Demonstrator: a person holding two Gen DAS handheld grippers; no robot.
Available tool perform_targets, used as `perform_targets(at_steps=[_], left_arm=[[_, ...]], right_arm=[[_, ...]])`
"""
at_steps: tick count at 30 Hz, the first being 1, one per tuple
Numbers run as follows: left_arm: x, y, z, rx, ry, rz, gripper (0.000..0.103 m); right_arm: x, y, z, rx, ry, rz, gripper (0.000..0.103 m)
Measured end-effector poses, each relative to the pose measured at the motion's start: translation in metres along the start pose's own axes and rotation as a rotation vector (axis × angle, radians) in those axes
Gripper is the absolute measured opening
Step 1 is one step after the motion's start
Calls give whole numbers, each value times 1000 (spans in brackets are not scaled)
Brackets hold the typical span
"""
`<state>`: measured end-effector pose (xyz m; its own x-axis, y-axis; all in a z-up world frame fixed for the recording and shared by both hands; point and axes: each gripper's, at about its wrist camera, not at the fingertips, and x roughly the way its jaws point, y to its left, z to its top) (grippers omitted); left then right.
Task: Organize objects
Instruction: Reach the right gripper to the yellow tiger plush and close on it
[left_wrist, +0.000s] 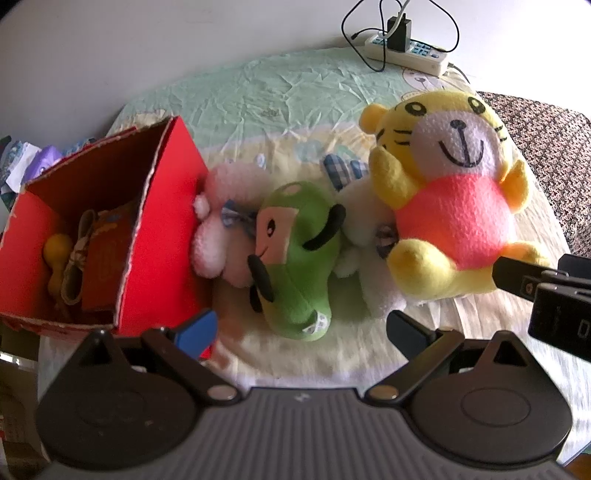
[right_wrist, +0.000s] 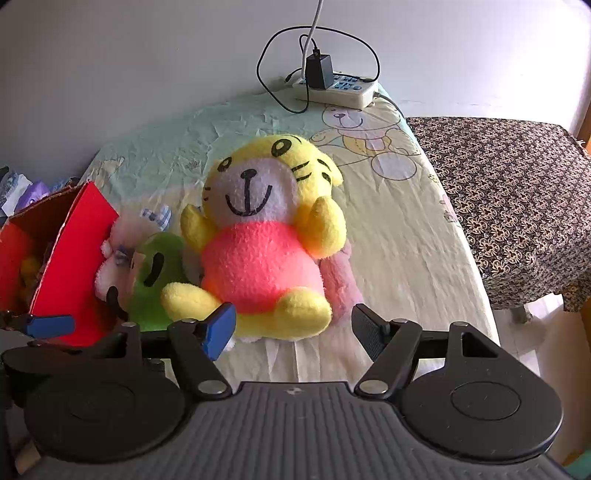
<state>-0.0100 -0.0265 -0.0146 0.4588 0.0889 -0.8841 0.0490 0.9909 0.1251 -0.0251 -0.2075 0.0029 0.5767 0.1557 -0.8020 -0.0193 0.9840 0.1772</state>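
Note:
Several plush toys lie in a heap on the pale printed sheet (left_wrist: 258, 96). A yellow tiger in a pink shirt (left_wrist: 454, 206) (right_wrist: 258, 240) lies on its back. Beside it are a green plush (left_wrist: 299, 254) (right_wrist: 155, 280), a pink-white plush (left_wrist: 221, 221) and a white one (left_wrist: 365, 236). An open red box (left_wrist: 166, 236) (right_wrist: 74, 258) at the left holds a yellow toy (left_wrist: 57, 251) and other items. My left gripper (left_wrist: 303, 328) is open, with the green plush's lower end between its fingers, untouched. My right gripper (right_wrist: 295, 328) is open around the tiger's feet.
A white power strip (left_wrist: 410, 51) (right_wrist: 340, 90) with a black adapter and looped cable sits at the back by the wall. A brown patterned cloth (left_wrist: 546, 147) (right_wrist: 517, 206) covers the surface on the right. Bags and clutter (left_wrist: 22, 162) lie behind the box.

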Motion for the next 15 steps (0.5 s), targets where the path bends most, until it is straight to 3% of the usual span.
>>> perform_targets(at_steps=[9,15], left_arm=[[-9,-1,11,19,-47,-19,99],[-18,-6,25,41,-123,-140,98]], right_arm=[[-3,-15,8,40,-42,39,70],[0,-34,27,102,-89,116,67]])
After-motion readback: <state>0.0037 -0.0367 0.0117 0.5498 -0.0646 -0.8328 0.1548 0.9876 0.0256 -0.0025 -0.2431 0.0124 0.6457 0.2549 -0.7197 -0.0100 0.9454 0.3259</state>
